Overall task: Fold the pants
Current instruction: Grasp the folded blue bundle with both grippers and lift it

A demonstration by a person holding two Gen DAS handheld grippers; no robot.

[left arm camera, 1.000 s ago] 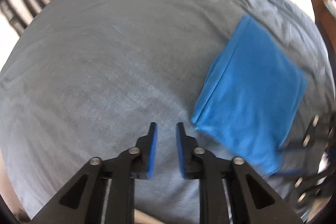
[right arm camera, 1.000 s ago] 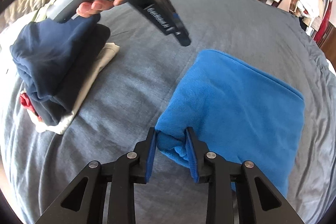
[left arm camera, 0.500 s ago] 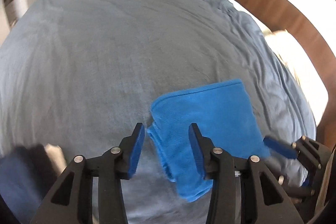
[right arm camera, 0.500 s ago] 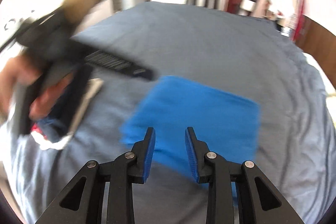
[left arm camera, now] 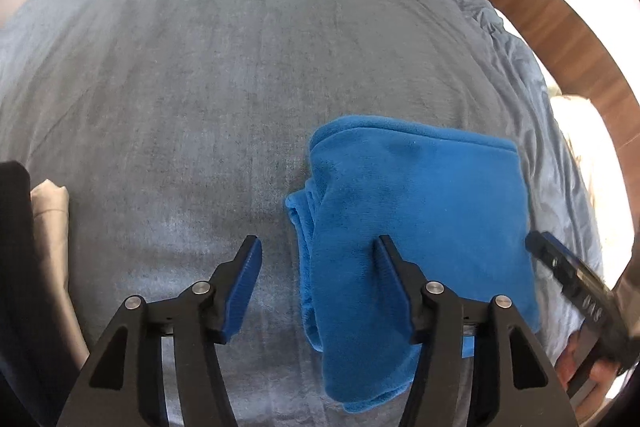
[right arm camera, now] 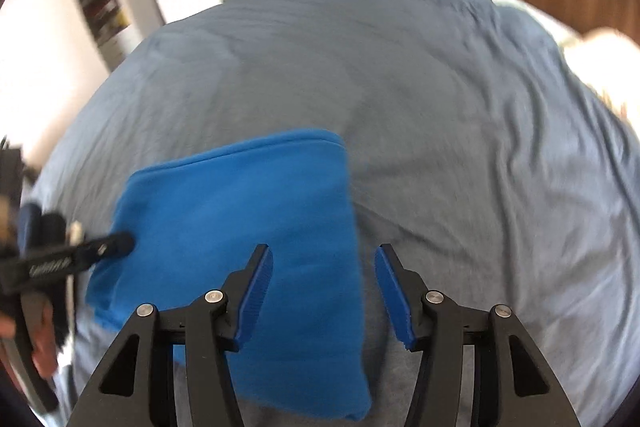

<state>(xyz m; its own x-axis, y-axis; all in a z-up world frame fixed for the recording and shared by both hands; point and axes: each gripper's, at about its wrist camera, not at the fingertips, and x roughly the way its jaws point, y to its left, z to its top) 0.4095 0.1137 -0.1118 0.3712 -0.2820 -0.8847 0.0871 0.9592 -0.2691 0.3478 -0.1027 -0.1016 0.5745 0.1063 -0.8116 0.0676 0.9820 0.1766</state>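
While both tools are spread and grip nothing, the folded blue pants lie flat on the grey bed. Left tool straddles their bunched edge; right tool straddles the opposite edge. Only the left view shows beige folded clothing at the bed's left edge.

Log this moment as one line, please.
pants: blue pants folded, flat on grey bedspread | left gripper: open over left edge | right gripper: open over right edge
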